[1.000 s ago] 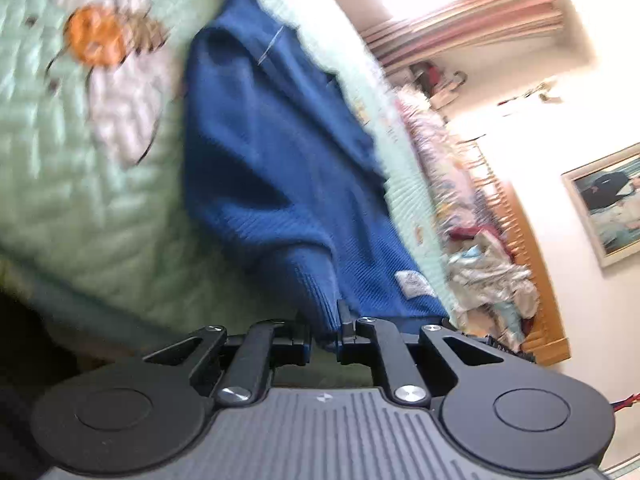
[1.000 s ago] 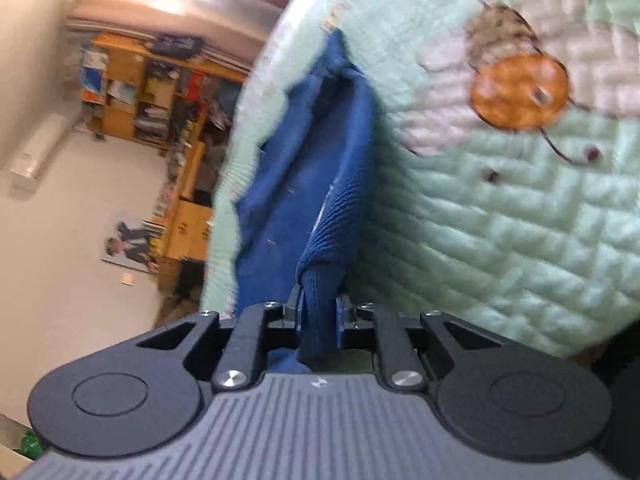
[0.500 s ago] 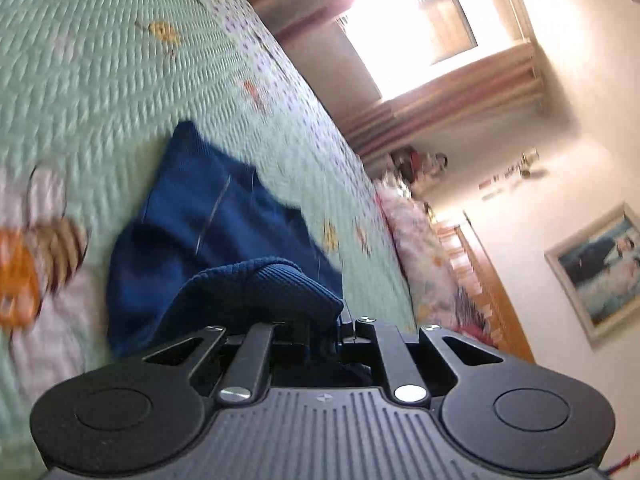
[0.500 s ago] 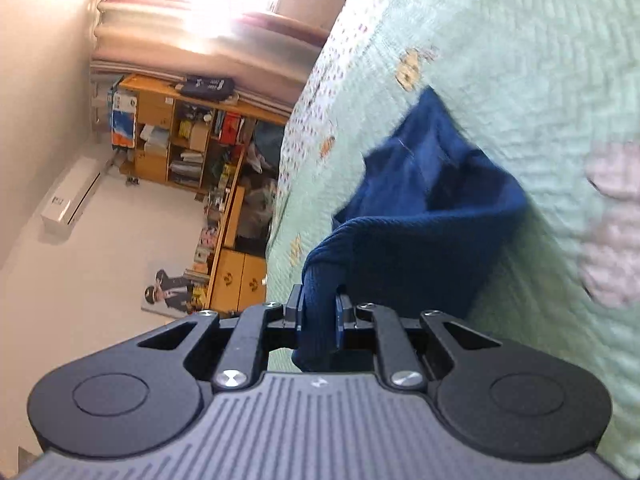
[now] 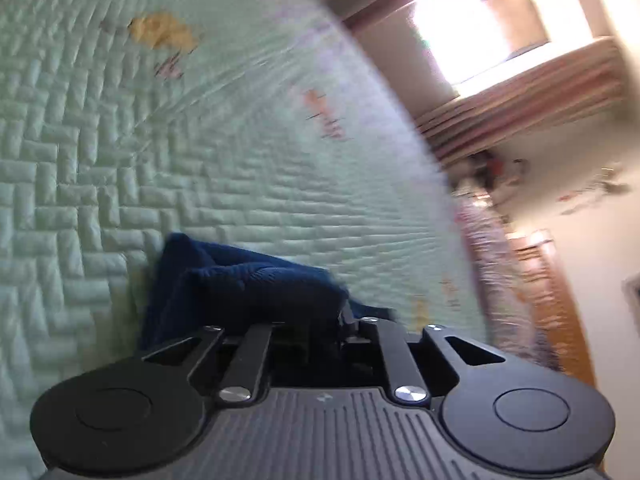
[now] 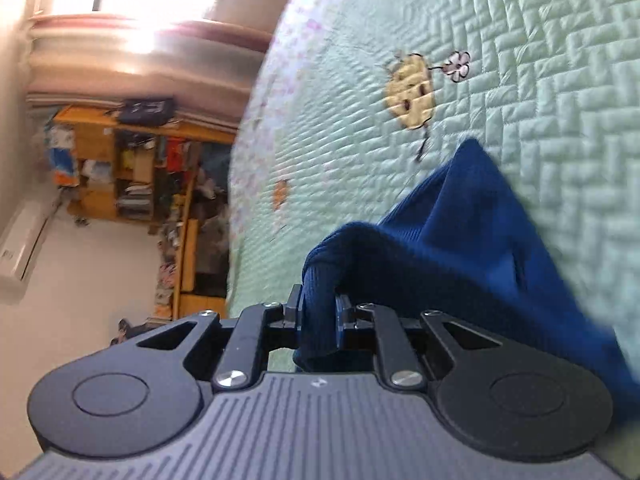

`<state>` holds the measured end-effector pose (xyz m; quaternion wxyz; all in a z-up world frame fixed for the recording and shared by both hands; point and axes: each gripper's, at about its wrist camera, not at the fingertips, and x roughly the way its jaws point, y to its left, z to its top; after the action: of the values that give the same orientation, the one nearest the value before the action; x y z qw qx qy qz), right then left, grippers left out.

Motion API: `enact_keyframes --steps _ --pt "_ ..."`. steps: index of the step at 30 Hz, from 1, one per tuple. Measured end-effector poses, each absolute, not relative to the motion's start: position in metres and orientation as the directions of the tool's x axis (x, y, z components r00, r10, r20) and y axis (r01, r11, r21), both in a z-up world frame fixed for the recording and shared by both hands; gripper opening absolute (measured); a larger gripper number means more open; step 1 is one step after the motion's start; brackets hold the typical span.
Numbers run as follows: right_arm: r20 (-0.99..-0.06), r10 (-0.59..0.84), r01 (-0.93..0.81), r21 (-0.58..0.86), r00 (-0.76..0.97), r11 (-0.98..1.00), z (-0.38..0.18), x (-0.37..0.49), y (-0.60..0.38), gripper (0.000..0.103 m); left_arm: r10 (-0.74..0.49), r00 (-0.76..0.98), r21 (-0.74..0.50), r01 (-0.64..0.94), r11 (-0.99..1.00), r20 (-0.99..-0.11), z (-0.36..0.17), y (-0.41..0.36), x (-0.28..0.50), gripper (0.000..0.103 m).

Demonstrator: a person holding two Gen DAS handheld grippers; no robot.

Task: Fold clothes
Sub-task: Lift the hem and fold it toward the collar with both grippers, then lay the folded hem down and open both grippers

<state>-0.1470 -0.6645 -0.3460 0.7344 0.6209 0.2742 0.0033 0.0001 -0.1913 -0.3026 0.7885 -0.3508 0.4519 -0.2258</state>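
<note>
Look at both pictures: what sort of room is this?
Most likely a bedroom: a bed under a quilted green bedspread, a curtained window, and a cluttered wooden shelf unit against the wall. A blue sweater lies on the bedspread.

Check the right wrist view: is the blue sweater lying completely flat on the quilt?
No, the blue sweater is bunched up off the green quilt.

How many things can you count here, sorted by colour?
Blue: 1, the sweater
Green: 1, the quilt
Black: 2, the left gripper and the right gripper
Total: 4
</note>
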Motion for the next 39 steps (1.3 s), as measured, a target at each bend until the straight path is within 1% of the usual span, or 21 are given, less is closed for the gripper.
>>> enact_keyframes --steps 1,2,3,5,6,7,9,10,11,12,13,16,19,23,28,31,32,34,35,36,39 --pt "-0.402 0.341 0.350 0.914 0.849 0.206 -0.359 -0.138 -0.670 0.023 -0.664 0.480 -0.751 0.015 0.660 -0.574 -0.313 -0.193 0.012 0.023" --pt "-0.403 0.333 0.362 0.914 0.852 0.181 -0.370 -0.135 -0.675 0.033 -0.659 0.480 -0.751 -0.001 0.660 -0.580 -0.319 -0.192 0.018 0.023" --pt "-0.403 0.320 0.372 0.915 0.858 0.154 -0.379 -0.136 -0.680 0.038 -0.655 0.480 -0.752 -0.017 0.659 -0.584 -0.325 -0.191 0.025 0.030" --pt "-0.385 0.292 0.370 0.923 0.876 0.107 -0.393 -0.142 -0.689 0.037 -0.665 0.502 -0.780 -0.029 0.626 -0.552 -0.327 -0.180 0.024 0.044" --pt "-0.352 0.272 0.335 0.936 0.895 0.108 -0.391 -0.150 -0.691 0.038 -0.660 0.530 -0.789 -0.028 0.614 -0.533 -0.324 -0.173 0.020 0.058" --pt "-0.320 0.250 0.298 0.947 0.914 0.123 -0.386 -0.158 -0.693 0.039 -0.662 0.551 -0.805 -0.031 0.593 -0.509 -0.322 -0.164 0.014 0.066" --pt "-0.281 0.232 0.247 0.955 0.931 0.167 -0.373 -0.172 -0.692 0.050 -0.687 0.554 -0.841 -0.045 0.539 -0.470 -0.321 -0.150 0.005 0.071" --pt "-0.273 0.240 0.228 0.953 0.931 0.201 -0.364 -0.177 -0.689 0.052 -0.695 0.550 -0.848 -0.049 0.528 -0.464 -0.319 -0.145 -0.001 0.071" --pt "-0.266 0.249 0.208 0.950 0.931 0.235 -0.356 -0.182 -0.685 0.058 -0.692 0.558 -0.847 -0.038 0.531 -0.458 -0.314 -0.141 -0.009 0.071" --pt "-0.258 0.259 0.187 0.945 0.931 0.268 -0.347 -0.187 -0.681 0.061 -0.690 0.569 -0.844 -0.013 0.536 -0.447 -0.308 -0.137 -0.021 0.074" --pt "-0.268 0.269 0.179 0.932 0.925 0.315 -0.338 -0.192 -0.675 0.061 -0.690 0.573 -0.836 0.017 0.549 -0.442 -0.302 -0.134 -0.033 0.075" --pt "-0.363 0.254 0.201 0.844 0.896 0.497 -0.319 -0.205 -0.660 0.061 -0.665 0.573 -0.776 0.078 0.626 -0.479 -0.291 -0.128 -0.071 0.076" --pt "-0.430 0.246 0.204 0.764 0.869 0.612 -0.318 -0.207 -0.660 0.061 -0.645 0.561 -0.740 0.083 0.668 -0.519 -0.295 -0.118 -0.096 0.076" --pt "-0.463 0.262 0.191 0.724 0.847 0.663 -0.325 -0.198 -0.671 0.061 -0.650 0.543 -0.742 0.072 0.667 -0.531 -0.304 -0.112 -0.114 0.076" --pt "-0.507 0.290 0.159 0.669 0.812 0.726 -0.335 -0.156 -0.675 0.061 -0.645 0.522 -0.727 0.068 0.683 -0.557 -0.312 -0.131 -0.118 0.076" --pt "-0.532 0.317 0.132 0.644 0.785 0.754 -0.344 -0.134 -0.671 0.058 -0.644 0.522 -0.722 0.073 0.688 -0.560 -0.317 -0.139 -0.114 0.079" --pt "-0.546 0.320 0.125 0.627 0.774 0.769 -0.346 -0.130 -0.668 0.053 -0.645 0.521 -0.721 0.076 0.688 -0.560 -0.318 -0.141 -0.113 0.079" --pt "-0.585 0.315 0.120 0.586 0.748 0.802 -0.351 -0.120 -0.661 0.037 -0.645 0.519 -0.717 0.085 0.692 -0.561 -0.318 -0.145 -0.111 0.079" --pt "-0.608 0.302 0.124 0.558 0.734 0.821 -0.353 -0.117 -0.658 0.012 -0.644 0.520 -0.713 0.091 0.695 -0.561 -0.317 -0.146 -0.112 0.079" --pt "-0.621 0.286 0.128 0.535 0.730 0.835 -0.353 -0.117 -0.657 0.008 -0.642 0.522 -0.710 0.094 0.697 -0.562 -0.316 -0.147 -0.112 0.079" --pt "-0.604 0.246 0.140 0.519 0.758 0.844 -0.345 -0.127 -0.663 0.007 -0.640 0.526 -0.705 0.103 0.701 -0.560 -0.314 -0.149 -0.114 0.079"
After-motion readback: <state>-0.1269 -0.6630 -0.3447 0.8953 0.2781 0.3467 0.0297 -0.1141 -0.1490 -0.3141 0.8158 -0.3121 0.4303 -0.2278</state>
